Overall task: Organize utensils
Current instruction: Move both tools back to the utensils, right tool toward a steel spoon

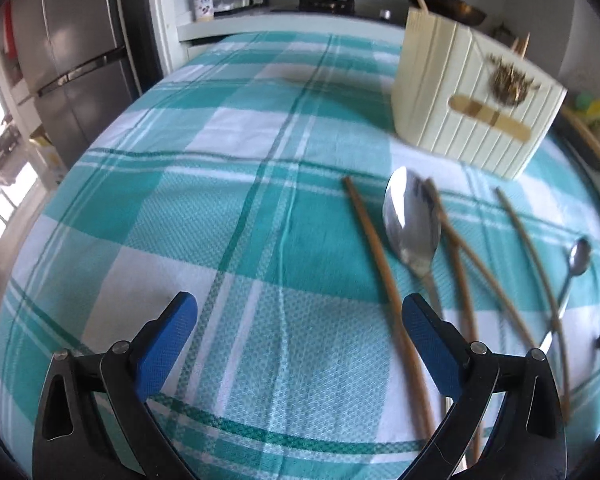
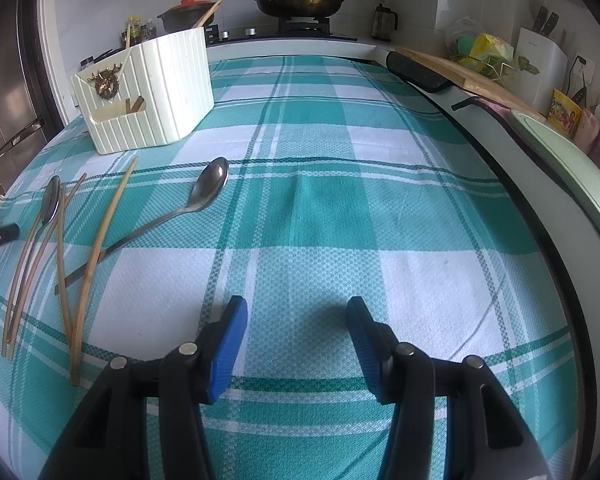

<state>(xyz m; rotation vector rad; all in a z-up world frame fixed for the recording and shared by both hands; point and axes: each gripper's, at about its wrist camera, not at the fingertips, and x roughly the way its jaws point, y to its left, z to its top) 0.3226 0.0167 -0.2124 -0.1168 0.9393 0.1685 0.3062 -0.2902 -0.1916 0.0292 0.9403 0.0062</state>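
Task barely begun: chopsticks [image 2: 100, 232], two spoons [image 2: 204, 196] loose on counter [image 2: 340, 208], left of right claw [image 2: 296, 344]; holder [image 2: 156, 88] beyond. Both claws spread, empty; left claw [image 1: 296, 340] beside utensils.

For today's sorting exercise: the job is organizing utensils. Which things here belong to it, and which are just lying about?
Belong to the job:
cream ribbed plastic utensil holder
large steel spoon
small steel spoon
loose brown bamboo chopsticks

Just lying about:
black frying pan with glass lid
wooden cutting board
white knife block
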